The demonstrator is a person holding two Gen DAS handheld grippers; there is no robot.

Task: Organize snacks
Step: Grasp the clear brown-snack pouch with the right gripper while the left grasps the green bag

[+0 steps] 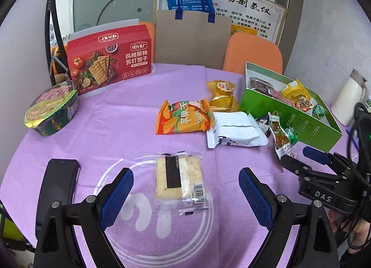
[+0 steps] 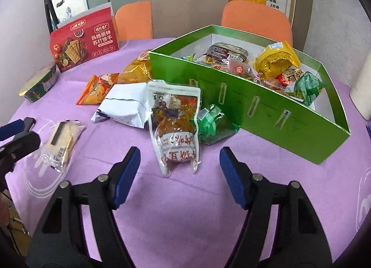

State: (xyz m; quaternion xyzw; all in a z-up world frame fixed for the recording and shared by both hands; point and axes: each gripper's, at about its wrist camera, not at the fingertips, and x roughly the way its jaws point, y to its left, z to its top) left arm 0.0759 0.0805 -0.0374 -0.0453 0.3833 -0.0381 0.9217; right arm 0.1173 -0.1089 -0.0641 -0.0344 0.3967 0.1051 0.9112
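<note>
A clear-wrapped cracker pack point(image 1: 179, 178) lies flat on the purple cloth, between and just ahead of the fingertips of my left gripper point(image 1: 186, 180), which is open and empty. My right gripper point(image 2: 180, 160) is open too, its fingers either side of the near end of a clear pouch of orange-brown snack point(image 2: 177, 126). A green candy packet point(image 2: 212, 125) rests against the green box point(image 2: 289, 124), which holds several wrapped snacks. The same cracker pack point(image 2: 61, 140) shows left in the right wrist view. An orange chip bag point(image 1: 183, 117), a white packet point(image 1: 234, 132) and a yellow packet point(image 1: 221, 95) lie mid-table.
A red cracker box point(image 1: 110, 58) stands at the back left, with an instant noodle bowl point(image 1: 52, 109) in front of it. A black phone point(image 1: 56, 189) lies beside my left gripper. A white jug point(image 1: 351, 97) stands far right. Orange chairs point(image 1: 254, 53) and a brown paper bag point(image 1: 192, 38) sit behind the table.
</note>
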